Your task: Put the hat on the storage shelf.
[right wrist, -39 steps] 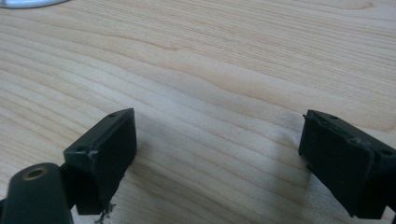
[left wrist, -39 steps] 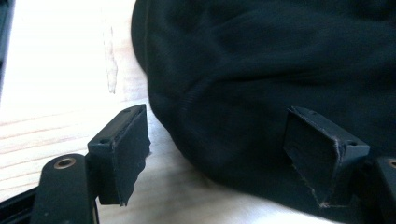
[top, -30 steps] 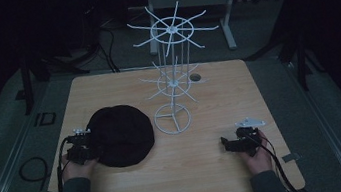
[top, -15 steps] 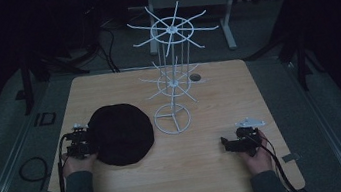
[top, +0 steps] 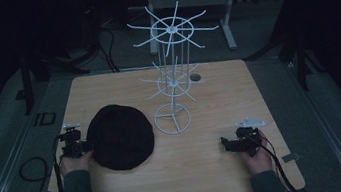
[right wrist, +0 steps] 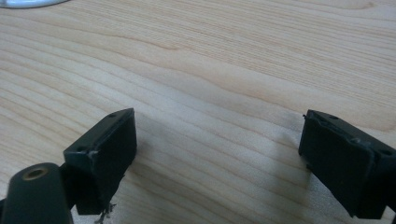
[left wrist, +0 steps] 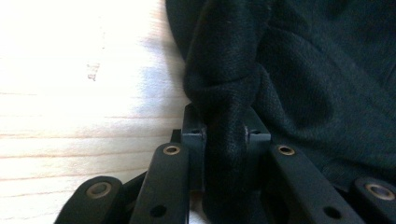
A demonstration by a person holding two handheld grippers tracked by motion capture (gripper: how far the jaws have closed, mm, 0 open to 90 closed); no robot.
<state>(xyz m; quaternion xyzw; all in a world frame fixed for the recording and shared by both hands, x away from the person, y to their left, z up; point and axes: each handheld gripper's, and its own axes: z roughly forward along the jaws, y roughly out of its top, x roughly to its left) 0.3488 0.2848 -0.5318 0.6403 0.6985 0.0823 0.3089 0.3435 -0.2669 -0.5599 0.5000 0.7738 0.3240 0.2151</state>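
The left claw (left wrist: pixel 226 140) is pinching the bunched edge of the black hat (top: pixel 121 135) lying on the desk (top: pixel 218 89) beside the white wire rack (top: pixel 173 83), while the right claw (right wrist: pixel 219 158) is resting spread wide.

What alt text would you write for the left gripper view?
The left gripper is shut on a bunched fold at the edge of a black hat, which lies on a pale wooden table.

Your left tool (left wrist: pixel 226 140) has its pads buried in a fold of the black knitted fabric cap (left wrist: pixel 299 79) — the cap's far side runs off the picture's edge. Your right tool (right wrist: pixel 219 163) — one jaw cut off at the right edge.
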